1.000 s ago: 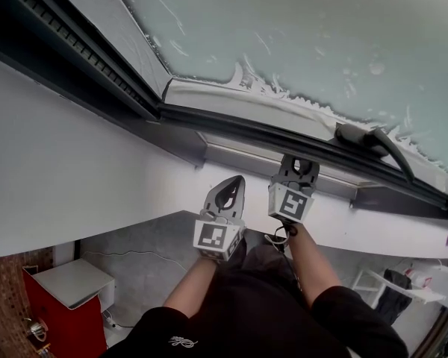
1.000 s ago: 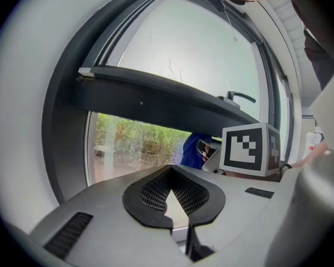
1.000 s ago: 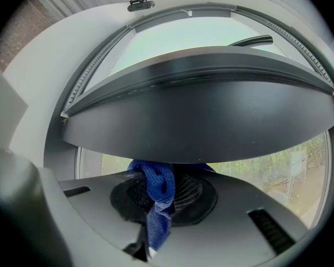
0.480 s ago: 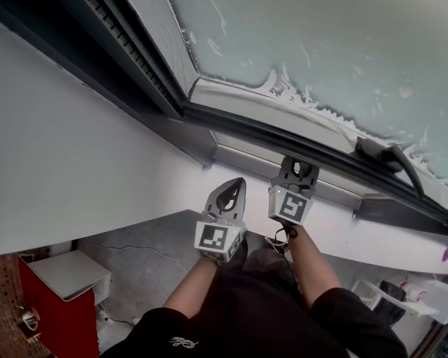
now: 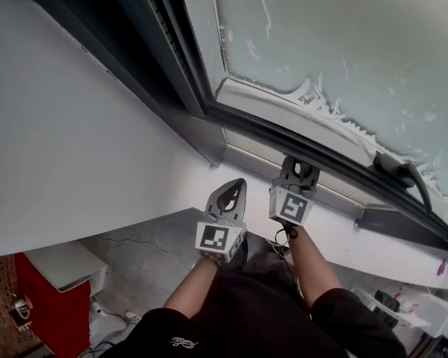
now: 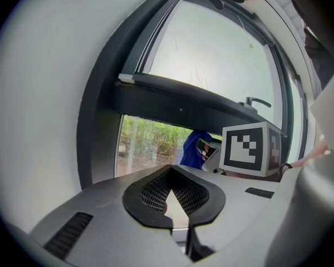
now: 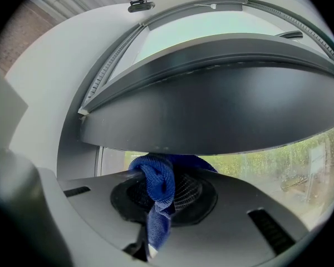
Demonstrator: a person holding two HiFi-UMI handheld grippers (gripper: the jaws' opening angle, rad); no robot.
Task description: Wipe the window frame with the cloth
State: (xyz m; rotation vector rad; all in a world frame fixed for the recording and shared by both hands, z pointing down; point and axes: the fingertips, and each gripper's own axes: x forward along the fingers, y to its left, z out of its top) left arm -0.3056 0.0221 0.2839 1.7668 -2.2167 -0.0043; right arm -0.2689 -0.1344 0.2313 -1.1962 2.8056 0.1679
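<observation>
Window frame (image 5: 299, 146) just ahead of right gripper (image 5: 298, 164), clenched on cloth (image 7: 158, 185); left gripper (image 5: 234, 186) closed, empty. Risk: cloth slips under rubbing.

Across the last second — dark grey window frame (image 5: 284, 137) further toward 3 o'clock, black curved handle (image 5: 407, 171) toward 4 o'clock.

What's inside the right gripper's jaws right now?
A bunched blue cloth is clamped in the right gripper, its top reaching the dark grey window frame bar. The jaws hide the rest of it.
</observation>
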